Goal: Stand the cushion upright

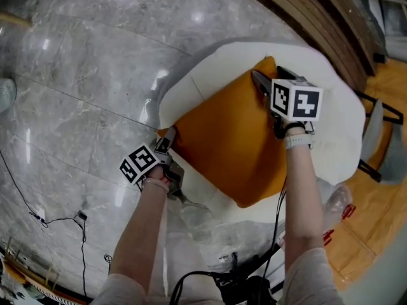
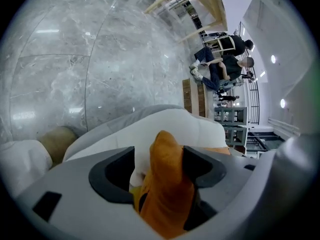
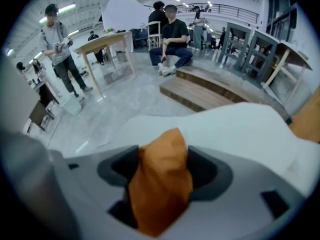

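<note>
Seems nearly done, with the orange cushion (image 1: pixel 222 145) leaning against the white seat (image 1: pixel 337 126). Grips nothing now: wide-open jaws on left gripper (image 1: pixel 165 143) and right gripper (image 1: pixel 266 84), a cushion corner loose inside each. Remains only to draw both clear.

Glossy grey marble floor (image 1: pixel 95 75) all round, veined and spotted with lamp glare; on it a big white beanbag seat (image 1: pixel 337 126), soft and rumpled; just beyond, wooden steps (image 1: pixel 318 18) — long brown planks; thin black cables (image 1: pixel 63 220) trailing at lower left; an orange sheet (image 1: pixel 375 202) at the right edge, near a grey chair (image 1: pixel 380 132). Further off, a light wooden table (image 3: pixel 107 44); a standing person (image 3: pixel 57 49) near it; a seated person (image 3: pixel 172 39) by the steps — more grey chairs (image 3: pixel 245 44) off to the side.
</note>
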A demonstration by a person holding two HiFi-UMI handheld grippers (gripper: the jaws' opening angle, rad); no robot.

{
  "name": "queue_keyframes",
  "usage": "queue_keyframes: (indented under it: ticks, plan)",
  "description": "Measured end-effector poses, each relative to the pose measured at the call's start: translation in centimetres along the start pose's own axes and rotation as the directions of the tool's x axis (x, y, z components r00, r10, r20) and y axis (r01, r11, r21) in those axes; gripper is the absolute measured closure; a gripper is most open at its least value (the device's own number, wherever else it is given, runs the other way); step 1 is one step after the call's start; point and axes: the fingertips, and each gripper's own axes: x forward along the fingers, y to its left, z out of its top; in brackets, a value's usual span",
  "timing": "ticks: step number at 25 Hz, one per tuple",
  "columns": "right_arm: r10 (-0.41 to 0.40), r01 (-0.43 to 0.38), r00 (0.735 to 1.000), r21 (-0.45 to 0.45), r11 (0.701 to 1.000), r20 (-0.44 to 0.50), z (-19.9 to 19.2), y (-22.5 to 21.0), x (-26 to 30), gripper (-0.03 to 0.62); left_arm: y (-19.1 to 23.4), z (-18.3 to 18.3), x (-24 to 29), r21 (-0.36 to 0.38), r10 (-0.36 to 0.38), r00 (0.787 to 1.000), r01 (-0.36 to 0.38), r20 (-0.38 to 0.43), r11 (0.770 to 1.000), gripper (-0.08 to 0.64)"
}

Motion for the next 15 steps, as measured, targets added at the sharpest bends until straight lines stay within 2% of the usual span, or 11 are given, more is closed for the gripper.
queue_keyframes:
  ticks: [1,5,7,9,15]
  plan:
    - [0.012,-0.012,1.0,-0.001,1.0,-0.011,-0.2,0.2,0.2,0.281,0.0,0.0,0.0,-0.011,-0.006,1.0,0.006,0.001,1.0,0.238]
    - [0.04,-0.043,0.999,-0.067,0.997,-0.034,-1.0,1.0,0.0,0.412,-0.2,-0.1,-0.1,-0.025,-0.015,1.0,0.015,0.007,1.0,0.241]
    - [0.041,-0.043,0.999,-0.104,0.994,-0.022,-1.2,1.3,-0.8,0.454,-0.8,-0.1,-0.2,-0.015,-0.029,1.0,0.029,0.005,0.999,0.28]
    - [0.045,-0.045,0.999,-0.118,0.992,0.0,-1.2,1.6,-1.7,0.476,-1.7,0.0,-0.5,0.006,-0.04,0.999,0.04,0.005,0.999,0.351]
    - [0.032,-0.02,0.996,-0.13,0.991,0.087,-1.2,2.5,-5.2,0.483,-3.4,-1.0,-2.4,0.103,-0.048,0.999,0.049,-0.01,0.993,0.411]
